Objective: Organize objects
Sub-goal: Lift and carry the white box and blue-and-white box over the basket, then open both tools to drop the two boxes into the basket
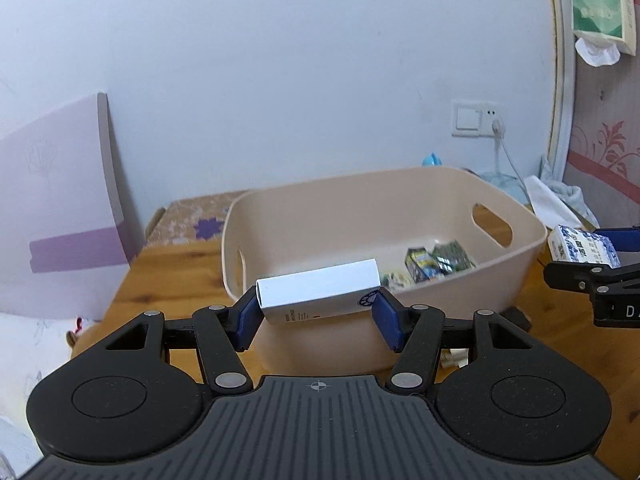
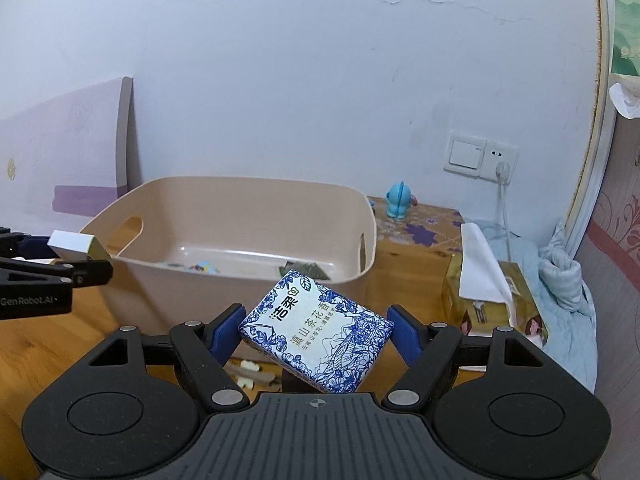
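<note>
Clamping a white carton (image 1: 318,290) end to end between its blue pads, the left hand-held gripper (image 1: 316,316) holds it level above the near wall of the beige basket (image 1: 440,200) on the wooden tabletop (image 1: 168,280). The right hand-held gripper (image 2: 316,336) grips a blue-and-white tissue pack (image 2: 316,334), tilted, in front of the basket, at 3 o'clock from the left one. Small packets (image 1: 436,262) lie on the basket floor; a yellow tissue box (image 2: 496,304) stands at 3 o'clock from the basket.

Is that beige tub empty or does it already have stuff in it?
Not empty: the beige tub holds a few small packets on its floor, with much bare floor left.
</note>
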Action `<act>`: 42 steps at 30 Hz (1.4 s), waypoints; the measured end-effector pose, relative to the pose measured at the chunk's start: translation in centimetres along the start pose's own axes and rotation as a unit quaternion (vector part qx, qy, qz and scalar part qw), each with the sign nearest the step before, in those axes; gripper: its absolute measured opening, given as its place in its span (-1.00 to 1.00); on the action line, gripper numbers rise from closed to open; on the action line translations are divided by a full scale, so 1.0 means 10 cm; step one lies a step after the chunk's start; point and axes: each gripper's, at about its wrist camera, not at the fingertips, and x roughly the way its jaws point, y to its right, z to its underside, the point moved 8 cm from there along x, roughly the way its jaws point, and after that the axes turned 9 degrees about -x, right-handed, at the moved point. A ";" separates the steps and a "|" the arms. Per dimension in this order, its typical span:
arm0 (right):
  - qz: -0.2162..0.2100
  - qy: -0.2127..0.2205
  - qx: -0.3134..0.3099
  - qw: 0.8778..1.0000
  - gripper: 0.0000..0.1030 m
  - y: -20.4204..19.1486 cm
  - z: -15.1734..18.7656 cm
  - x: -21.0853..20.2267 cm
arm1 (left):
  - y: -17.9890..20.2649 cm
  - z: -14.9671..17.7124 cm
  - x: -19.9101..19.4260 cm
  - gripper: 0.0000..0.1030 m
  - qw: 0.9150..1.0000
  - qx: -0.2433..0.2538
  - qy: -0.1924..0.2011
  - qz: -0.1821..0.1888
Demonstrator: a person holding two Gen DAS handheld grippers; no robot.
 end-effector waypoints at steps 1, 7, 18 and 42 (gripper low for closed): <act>0.001 0.002 0.000 1.000 0.47 0.01 -0.03 0.01 | 0.00 -0.03 0.01 0.17 1.000 0.001 0.002 -0.001; 0.003 0.019 0.014 1.000 0.47 0.08 -0.20 0.08 | -0.03 -0.20 0.11 0.17 1.000 0.004 0.012 -0.009; -0.002 0.028 0.013 1.000 0.47 0.14 -0.46 0.37 | 0.01 -0.42 0.46 0.17 1.000 0.006 0.016 -0.011; -0.029 -0.039 -0.038 0.998 0.47 -0.11 -0.47 1.19 | 0.13 -0.25 1.28 0.18 0.997 0.044 -0.070 -0.004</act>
